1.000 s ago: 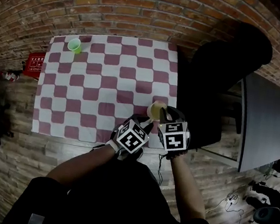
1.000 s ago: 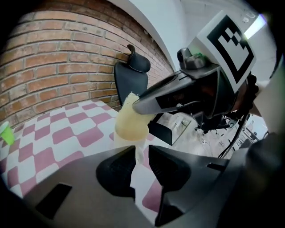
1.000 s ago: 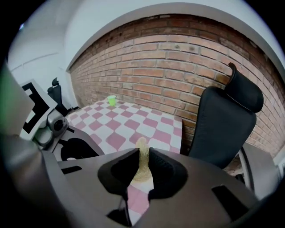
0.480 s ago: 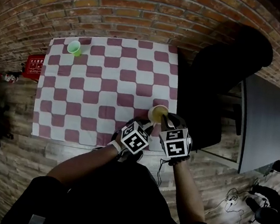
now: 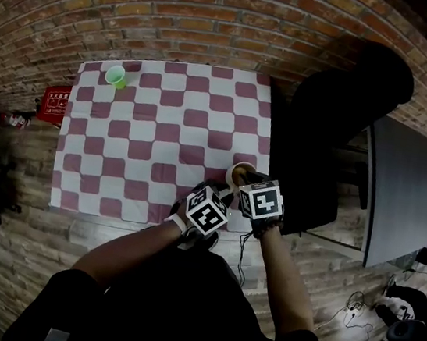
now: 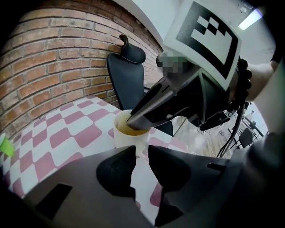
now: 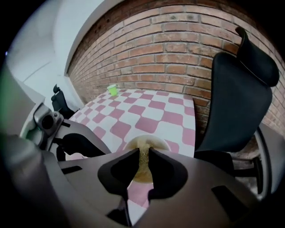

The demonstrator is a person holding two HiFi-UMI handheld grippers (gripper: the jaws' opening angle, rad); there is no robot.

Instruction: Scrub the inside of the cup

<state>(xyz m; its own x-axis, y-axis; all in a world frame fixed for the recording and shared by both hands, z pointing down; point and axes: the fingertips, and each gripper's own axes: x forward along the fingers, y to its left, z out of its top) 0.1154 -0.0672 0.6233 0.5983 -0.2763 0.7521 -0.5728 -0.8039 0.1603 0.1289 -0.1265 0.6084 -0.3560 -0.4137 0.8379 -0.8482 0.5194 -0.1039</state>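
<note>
The cup [image 5: 238, 172] stands upright on the checked cloth [image 5: 147, 141], close to the table's right edge and not far from its near edge, so there's little room on those 2 sides of it. The right gripper [image 7: 143, 153] comes into the cup from the near-right, jaws clenched on a grainy yellow sponge [image 7: 143, 162], w/ the tips dipping inside the rim. The left gripper [image 6: 141, 151] lies low at the cup's near-left side, jaws pinched almost together on a pale sliver by the cup's wall, prob. a handle, though the view is too poor to be sure. Both grippers crowd the cup's near side, their marker cubes just beside each other. Left of and beyond the cup the cloth runs open. A small green cup [image 5: 116, 76] sits at the far-left corner, well apart from the cup. A black chair [image 5: 343, 89] stands beyond-right of the cup, just off the table's right edge; a brick wall [image 5: 219, 17] runs behind the far edge.
</note>
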